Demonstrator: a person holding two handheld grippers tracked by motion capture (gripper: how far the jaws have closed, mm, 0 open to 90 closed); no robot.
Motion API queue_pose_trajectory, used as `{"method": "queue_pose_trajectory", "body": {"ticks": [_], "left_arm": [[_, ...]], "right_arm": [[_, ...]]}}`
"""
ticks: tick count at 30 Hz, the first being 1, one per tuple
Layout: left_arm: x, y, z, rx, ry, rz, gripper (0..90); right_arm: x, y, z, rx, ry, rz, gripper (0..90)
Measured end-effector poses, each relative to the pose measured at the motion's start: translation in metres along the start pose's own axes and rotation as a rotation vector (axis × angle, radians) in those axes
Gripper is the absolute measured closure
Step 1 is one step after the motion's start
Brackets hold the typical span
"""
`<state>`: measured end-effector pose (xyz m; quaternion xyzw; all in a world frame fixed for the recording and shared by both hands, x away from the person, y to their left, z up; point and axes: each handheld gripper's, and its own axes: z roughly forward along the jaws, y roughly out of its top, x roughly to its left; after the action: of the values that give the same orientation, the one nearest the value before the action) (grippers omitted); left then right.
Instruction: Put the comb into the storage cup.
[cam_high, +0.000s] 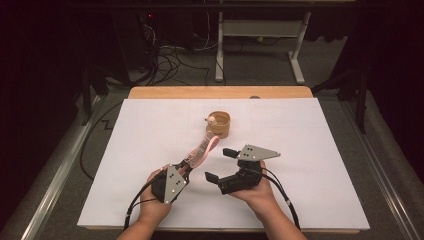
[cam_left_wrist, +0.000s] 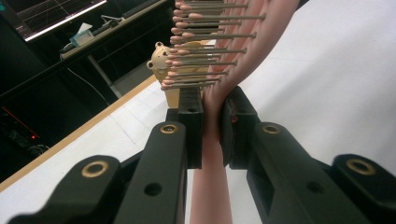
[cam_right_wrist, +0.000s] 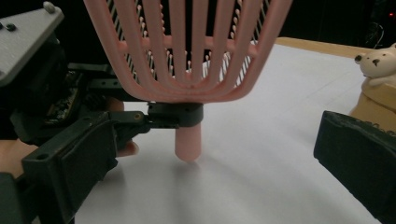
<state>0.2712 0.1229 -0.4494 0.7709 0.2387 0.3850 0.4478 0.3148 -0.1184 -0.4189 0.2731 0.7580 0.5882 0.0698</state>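
Pinching the pink hairbrush (cam_high: 202, 150) by its handle, the left hand-held gripper (cam_high: 186, 167) is sitting low at the front of the counter (cam_high: 310, 165), jaws pressed tight on both sides of the handle in the left gripper view. Brush head is angling up & away toward a tan wooden cup (cam_high: 220, 124) w/ a small bear figure (cam_high: 212, 120) on its rim; can't tell if the brush tip is touching the cup. In the right gripper view the brush (cam_right_wrist: 187, 56) is standing upright, handle end just above the white surface, ribbed back facing the camera. The right hand-held gripper (cam_high: 221, 163) is resting just beside the left one, jaws spread wide, nothing btwn them, pointing toward the brush. Both hands are coming in from the near edge. Cup is sitting at mid-counter, well beyond both grippers.
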Motion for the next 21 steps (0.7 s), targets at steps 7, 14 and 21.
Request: {"method": "queue_pose_trajectory", "body": {"ticks": [7,14,21], "left_arm": [[-0.0014,0.0009,0.0001,-0.007,-0.002,0.000,80.9],[-0.0053,0.0012,0.0018,-0.002,-0.007,0.012,80.9],[-0.0081,0.0011,0.0046,0.007,-0.014,0.022,80.9]], "right_arm": [[0.0047,0.0042,-0.0002,-0.014,0.007,-0.007,0.4],[0.0083,0.0066,0.0011,-0.022,0.009,-0.012,0.4],[0.0064,0.0082,-0.0002,-0.030,-0.002,0.005,0.4]]}}
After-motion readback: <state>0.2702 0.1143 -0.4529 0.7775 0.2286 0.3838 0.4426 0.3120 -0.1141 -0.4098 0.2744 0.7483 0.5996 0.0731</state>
